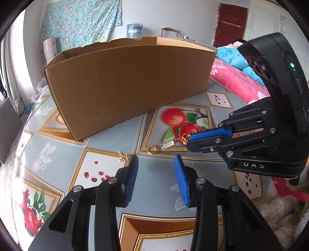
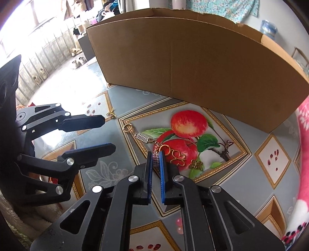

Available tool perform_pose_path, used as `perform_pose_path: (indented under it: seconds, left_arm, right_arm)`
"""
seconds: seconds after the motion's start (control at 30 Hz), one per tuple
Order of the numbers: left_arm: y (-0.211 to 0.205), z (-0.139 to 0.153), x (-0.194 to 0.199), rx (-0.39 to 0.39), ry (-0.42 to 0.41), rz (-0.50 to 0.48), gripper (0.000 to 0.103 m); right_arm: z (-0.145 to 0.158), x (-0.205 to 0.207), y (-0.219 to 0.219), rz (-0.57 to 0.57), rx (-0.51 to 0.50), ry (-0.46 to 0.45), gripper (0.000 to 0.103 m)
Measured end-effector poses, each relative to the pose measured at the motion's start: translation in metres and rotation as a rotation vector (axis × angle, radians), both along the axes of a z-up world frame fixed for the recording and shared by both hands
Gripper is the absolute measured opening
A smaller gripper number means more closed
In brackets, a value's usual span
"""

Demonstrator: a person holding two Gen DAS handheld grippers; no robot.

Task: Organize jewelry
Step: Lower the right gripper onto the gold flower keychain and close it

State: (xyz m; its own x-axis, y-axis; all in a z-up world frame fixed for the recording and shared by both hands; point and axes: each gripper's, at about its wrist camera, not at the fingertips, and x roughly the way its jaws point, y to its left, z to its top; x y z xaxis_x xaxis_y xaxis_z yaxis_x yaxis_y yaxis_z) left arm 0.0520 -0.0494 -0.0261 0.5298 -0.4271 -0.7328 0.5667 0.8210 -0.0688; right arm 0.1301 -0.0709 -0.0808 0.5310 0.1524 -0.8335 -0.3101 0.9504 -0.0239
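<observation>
Bright lived-in room, daylight from one side

Table under a fruit-print oilcloth (image 1: 108,166): apples, pomegranate seeds, gold-edged squares on grey. White wall (image 1: 150,13) behind it with a teal floral cloth (image 1: 81,19) hung up; dark red door (image 1: 230,25) further right. Blue water jug (image 1: 134,30) and a pale cylinder (image 1: 49,49) stand by the wall. Pink floral blanket (image 1: 237,81) and blue bedding (image 1: 229,55) just beside the table. Right wrist view: blown-out window (image 2: 23,21), panelled low wall below, shoes (image 2: 78,60) on the floor.
</observation>
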Motion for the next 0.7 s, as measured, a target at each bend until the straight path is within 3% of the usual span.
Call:
perform_pose_path:
  seconds: [0.3,0.53,0.7]
  left_arm:
    - [-0.026,0.001,0.012,0.047,0.006,-0.093,0.037]
    - [-0.046,-0.006,0.022,0.109,0.023,-0.139,0.024]
    - [-0.050,-0.008,0.023,0.144,0.032,-0.139,0.024]
  right_arm:
    - [-0.002,-0.011,-0.033,-0.077,0.072,0.020,0.004]
    - [-0.002,-0.016,-0.045,-0.083,0.131,0.009,0.004]
    - [-0.002,-0.020,-0.056,-0.078,0.176,0.004,0.004]
